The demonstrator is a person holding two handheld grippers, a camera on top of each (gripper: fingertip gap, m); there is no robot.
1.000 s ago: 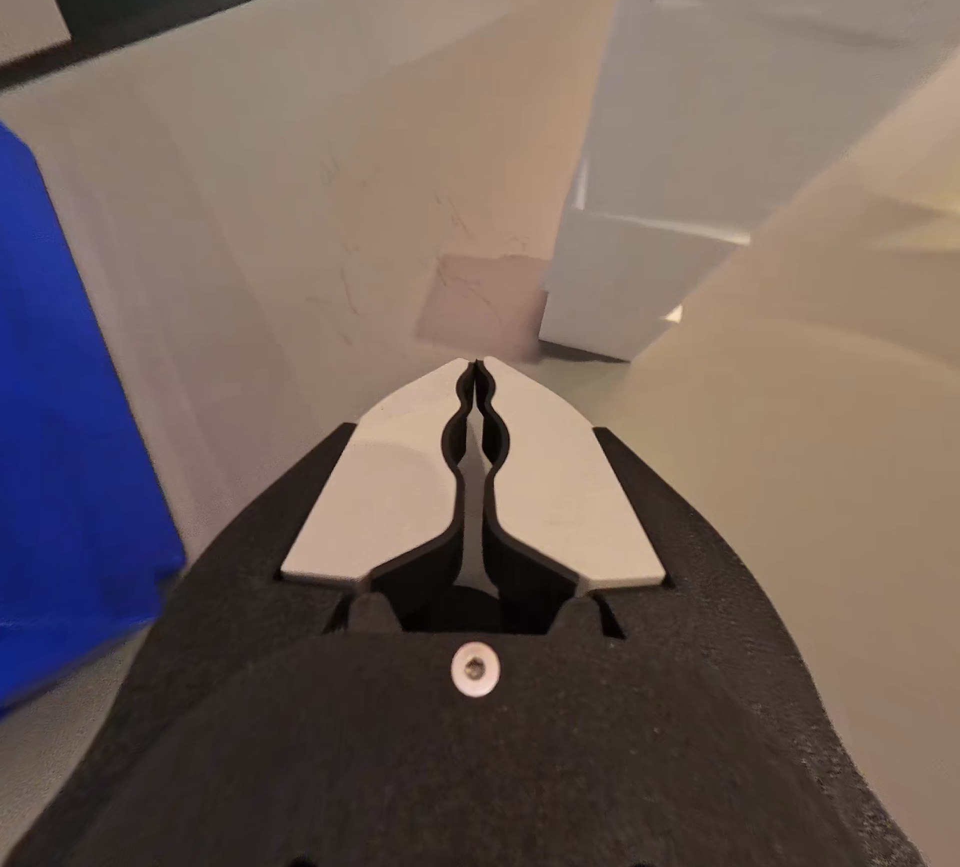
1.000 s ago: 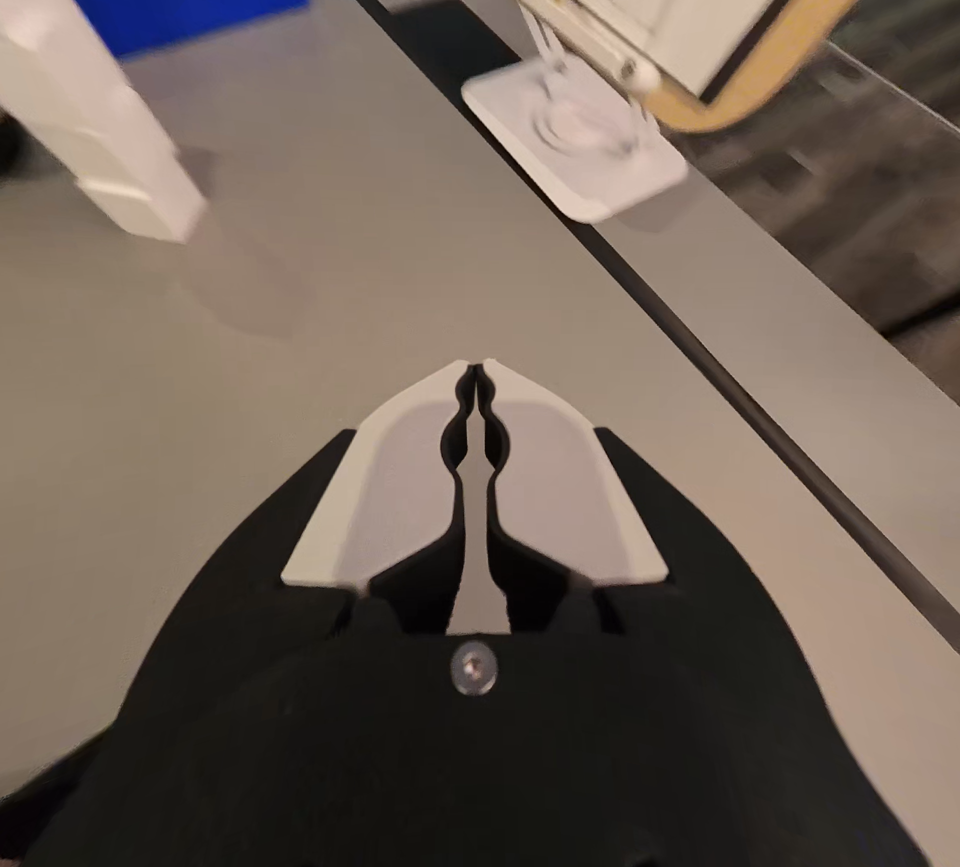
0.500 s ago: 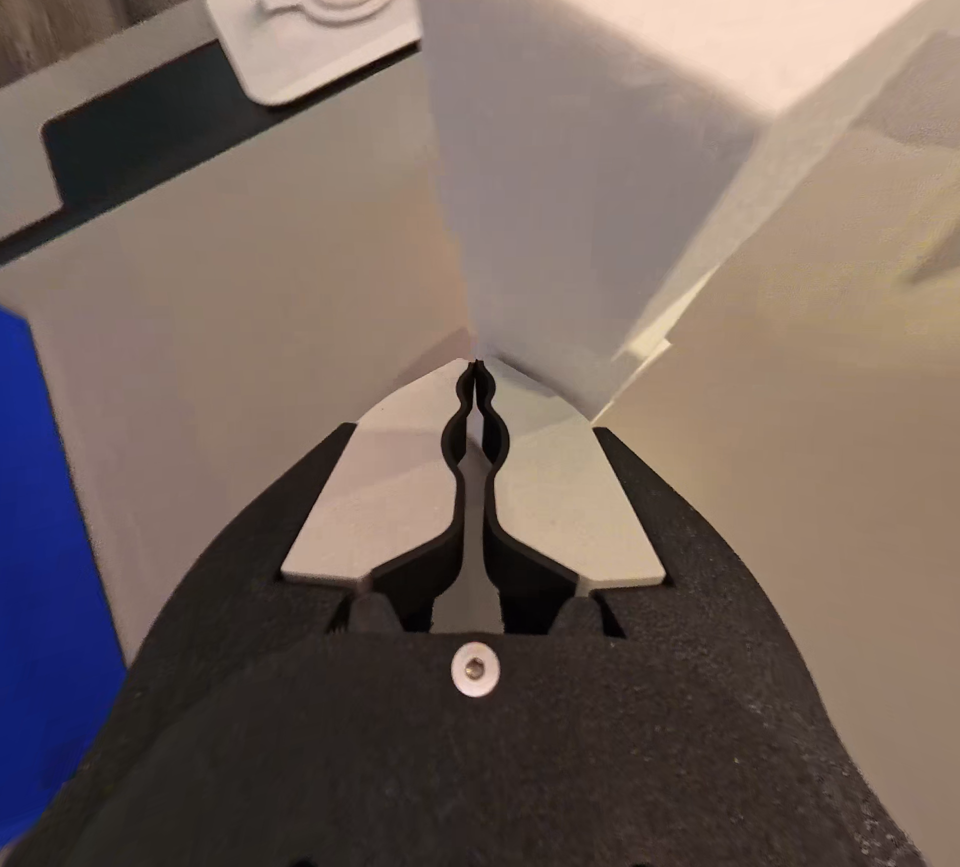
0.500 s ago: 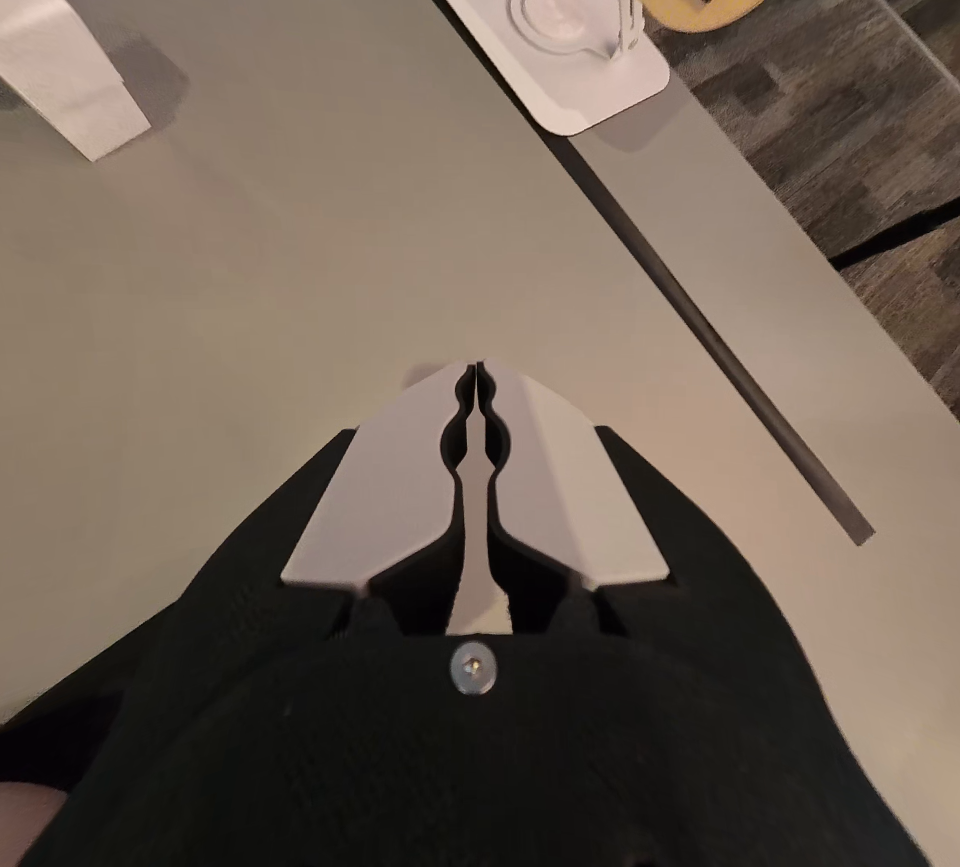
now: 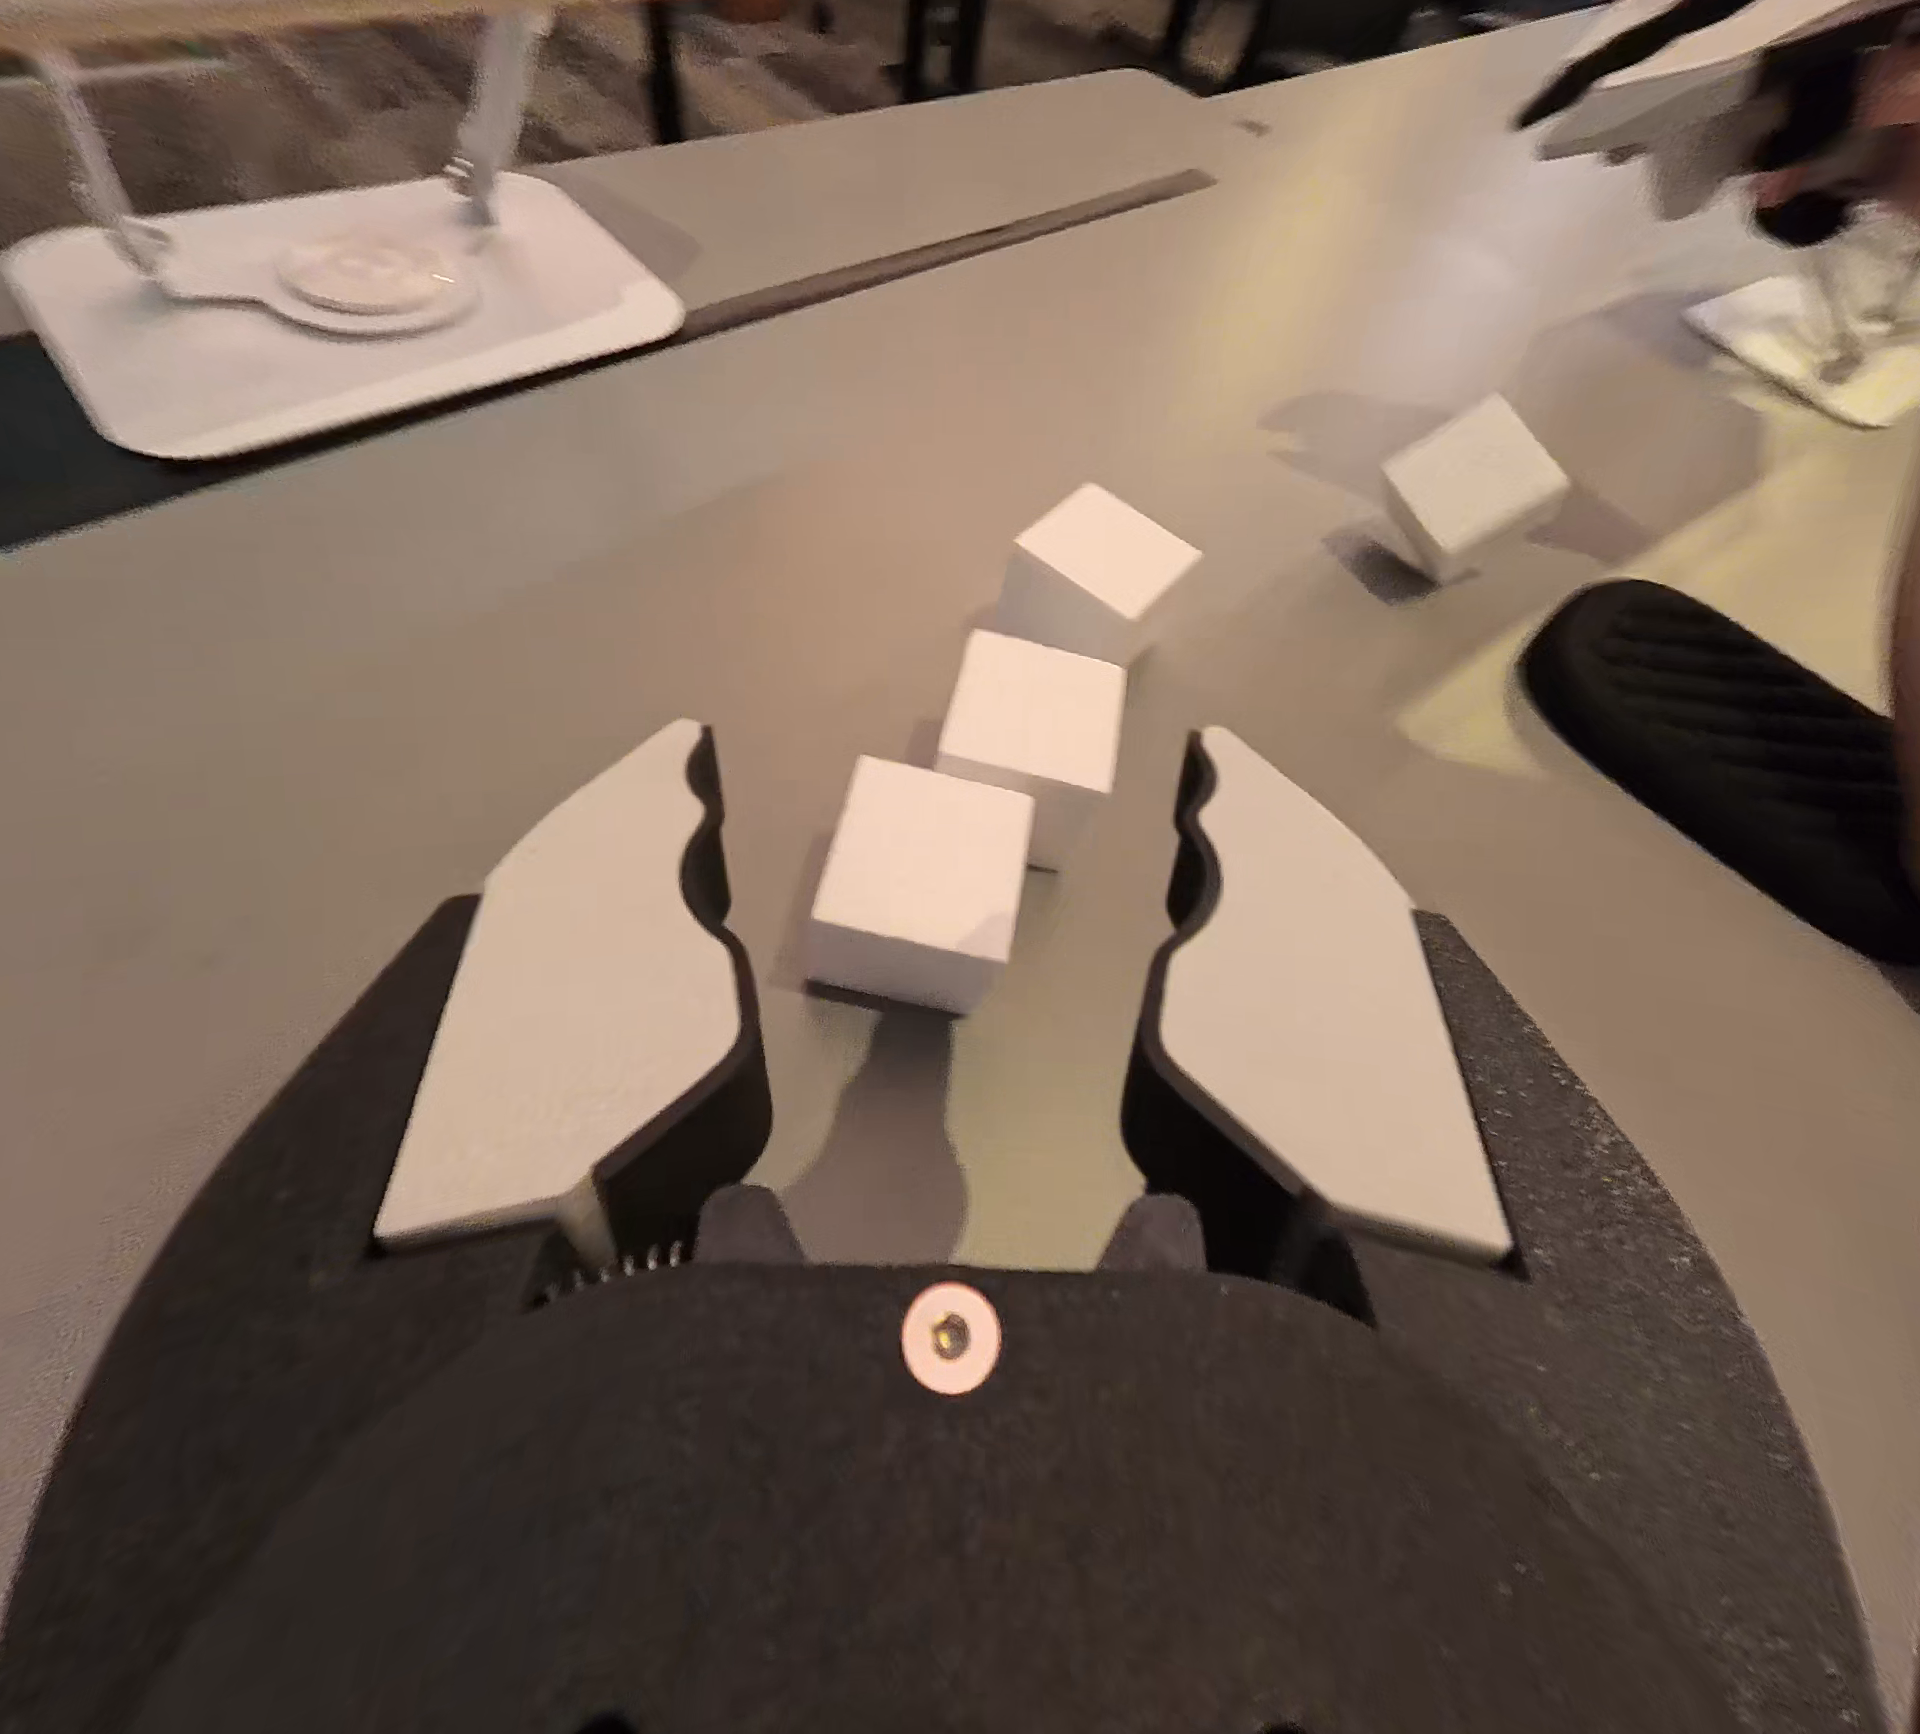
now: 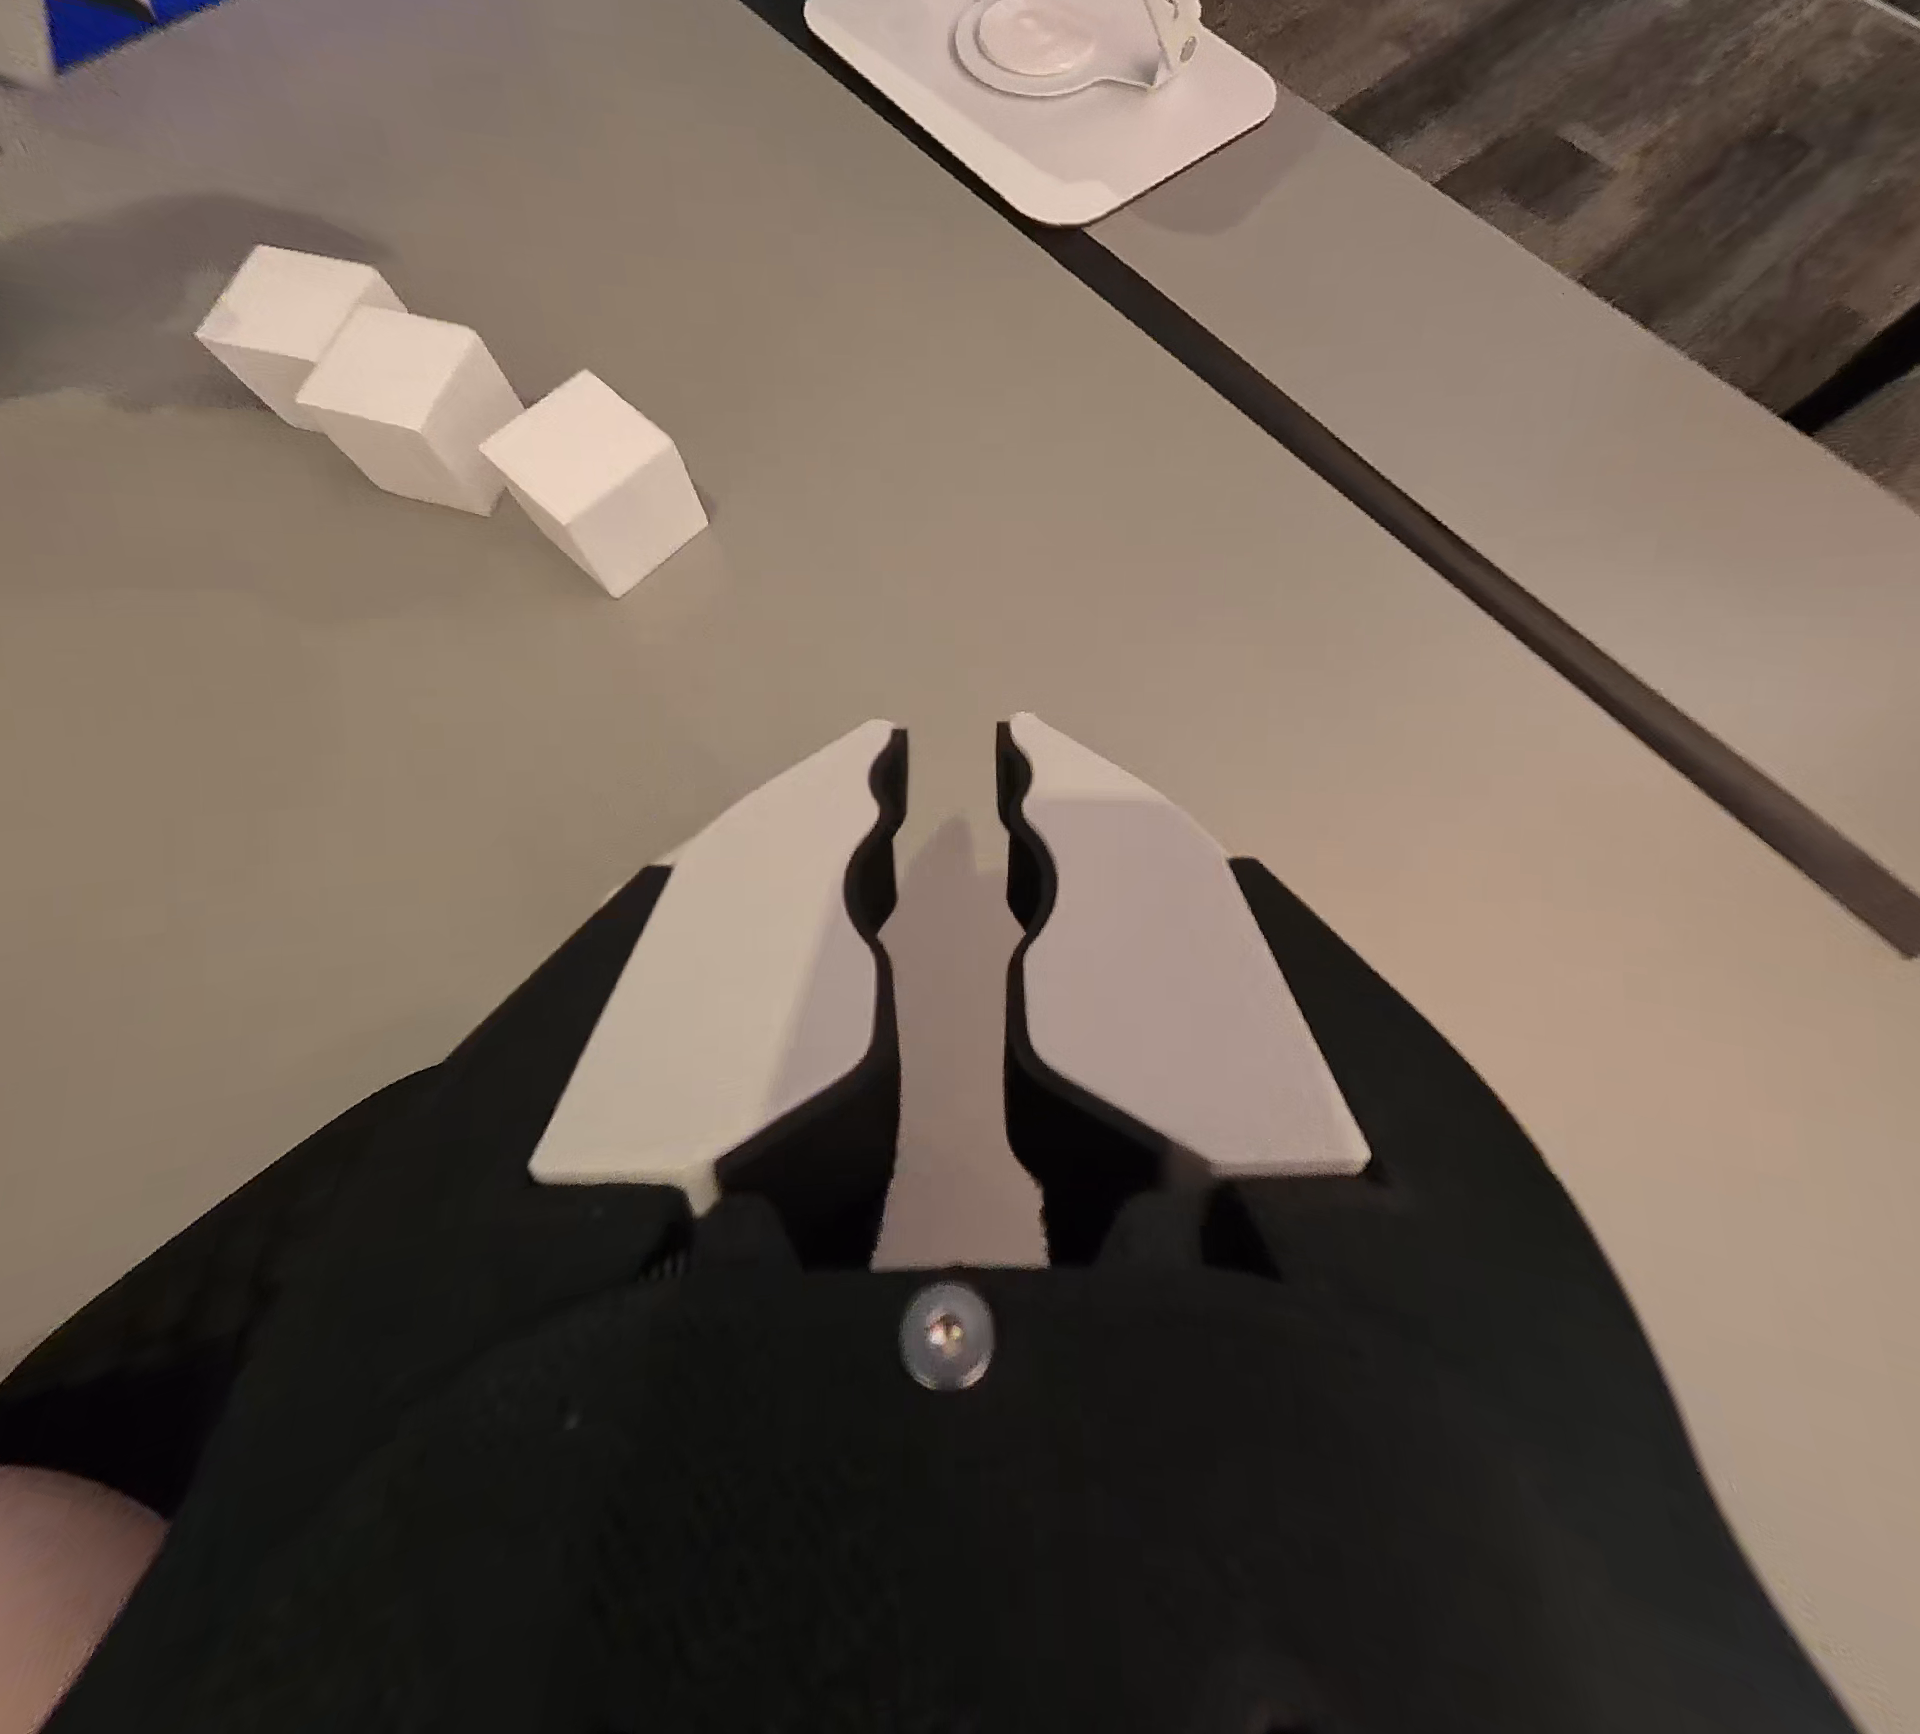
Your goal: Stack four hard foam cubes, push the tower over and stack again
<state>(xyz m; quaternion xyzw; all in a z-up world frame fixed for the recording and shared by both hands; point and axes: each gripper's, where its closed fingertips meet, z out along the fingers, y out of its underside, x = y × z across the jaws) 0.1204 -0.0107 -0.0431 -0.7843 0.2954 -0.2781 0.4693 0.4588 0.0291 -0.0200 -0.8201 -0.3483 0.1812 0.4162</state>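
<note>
Tower down, four white hard foam cubes scattered on the grey table (image 5: 312, 749); restacking not yet begun.

In the left wrist view, the left gripper (image 5: 951, 744) is spread wide and empty, the nearest white cube (image 5: 920, 879) lying in the gap ahead of its tips. Two more cubes (image 5: 1034, 723) (image 5: 1096, 567) trail behind it in a loose row at mid-frame. The fourth cube (image 5: 1470, 484) sits tipped on an edge, apart at the upper right. The right gripper (image 6: 951, 728) is parted narrowly, holding nothing, over bare table. Judging by this, the first stack and the push are done; the second stack remains.
</note>
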